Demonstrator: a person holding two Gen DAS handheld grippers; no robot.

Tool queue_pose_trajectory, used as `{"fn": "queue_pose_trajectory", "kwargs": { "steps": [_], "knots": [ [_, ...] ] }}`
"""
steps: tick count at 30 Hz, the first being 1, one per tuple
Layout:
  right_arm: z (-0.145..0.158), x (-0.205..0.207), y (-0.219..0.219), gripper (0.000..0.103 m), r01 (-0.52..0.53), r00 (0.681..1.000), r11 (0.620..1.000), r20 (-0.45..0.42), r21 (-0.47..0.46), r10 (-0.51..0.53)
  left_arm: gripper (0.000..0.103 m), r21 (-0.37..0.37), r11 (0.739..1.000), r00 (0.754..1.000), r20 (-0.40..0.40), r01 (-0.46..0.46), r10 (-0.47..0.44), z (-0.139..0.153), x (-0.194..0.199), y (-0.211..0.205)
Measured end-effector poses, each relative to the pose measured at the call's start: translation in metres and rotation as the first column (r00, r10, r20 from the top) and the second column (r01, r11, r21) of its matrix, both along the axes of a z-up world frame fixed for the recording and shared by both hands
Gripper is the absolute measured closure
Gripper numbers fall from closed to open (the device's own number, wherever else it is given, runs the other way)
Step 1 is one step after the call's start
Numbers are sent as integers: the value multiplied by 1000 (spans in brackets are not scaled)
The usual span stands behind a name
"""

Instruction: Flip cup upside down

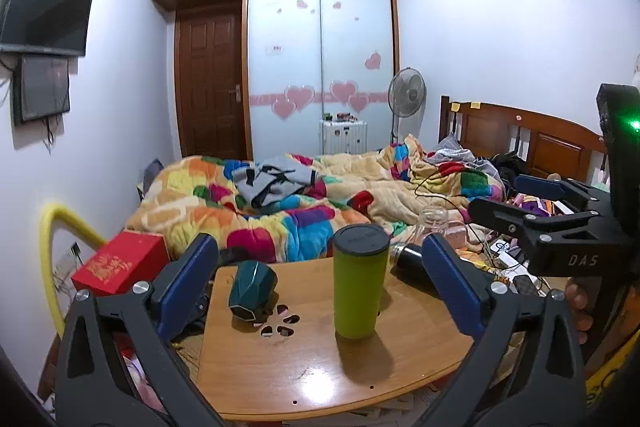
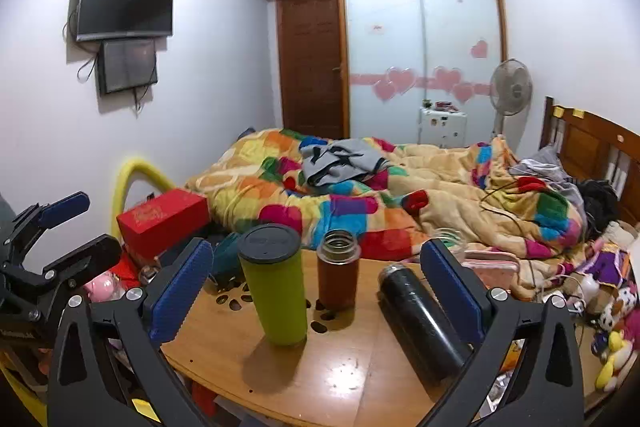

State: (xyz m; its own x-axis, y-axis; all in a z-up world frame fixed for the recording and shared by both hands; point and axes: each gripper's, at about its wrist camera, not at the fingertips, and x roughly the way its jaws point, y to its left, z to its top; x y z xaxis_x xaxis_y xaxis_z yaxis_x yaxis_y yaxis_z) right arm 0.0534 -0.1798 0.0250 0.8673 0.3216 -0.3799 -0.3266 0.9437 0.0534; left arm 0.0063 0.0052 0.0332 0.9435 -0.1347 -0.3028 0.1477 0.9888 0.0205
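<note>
Wooden table (image 1: 304, 379): green cup (image 1: 361, 281) upright, untouched; both grippers (image 1: 320, 283) (image 2: 318, 291) wide, empty; "DAS" on right gripper.

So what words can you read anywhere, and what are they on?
"DAS": on the black body of the right claw, seen from the left wrist camera.
Gold writing on the red box: too blurred to read.
Embossed marks on the green cup lid: too small to read.
Small red sticker on the wardrobe door: unreadable.

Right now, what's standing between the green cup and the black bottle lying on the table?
In the right wrist view, a brown bottle stands upright between the green cup and the black bottle, slightly behind them.
</note>
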Motion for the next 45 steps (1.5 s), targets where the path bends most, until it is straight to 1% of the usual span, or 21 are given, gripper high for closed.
{"fn": "queue_pose_trajectory", "kwargs": {
  "steps": [4, 8, 17, 21, 35, 45],
  "knots": [
    [5, -19, -10, 0, 47, 999, 999, 16, 1, -47, 0, -9, 1000, 1000, 20, 4, -4, 6, -15, -6],
    [6, -38, -16, 0, 83, 996, 997, 26, -4, -83, 0, -16, 1000, 1000, 25, -10, 10, 9, -25, -9],
    [10, -62, -25, 0, 104, 993, 995, 53, -7, -104, 0, -20, 1000, 999, 33, -20, 21, 9, -35, -14],
    [13, -66, -28, 0, 106, 992, 994, 64, 2, -106, 0, -16, 1000, 999, 34, -18, 18, 9, -37, -15],
    [10, -66, -28, 0, 108, 993, 994, 56, 3, -108, 0, -21, 1000, 1000, 26, -16, 16, 8, -36, -15],
    [8, -62, -24, 0, 102, 994, 995, 47, 5, -102, 0, -24, 1000, 1000, 19, -17, 17, 2, -31, -13]
  ]
}}
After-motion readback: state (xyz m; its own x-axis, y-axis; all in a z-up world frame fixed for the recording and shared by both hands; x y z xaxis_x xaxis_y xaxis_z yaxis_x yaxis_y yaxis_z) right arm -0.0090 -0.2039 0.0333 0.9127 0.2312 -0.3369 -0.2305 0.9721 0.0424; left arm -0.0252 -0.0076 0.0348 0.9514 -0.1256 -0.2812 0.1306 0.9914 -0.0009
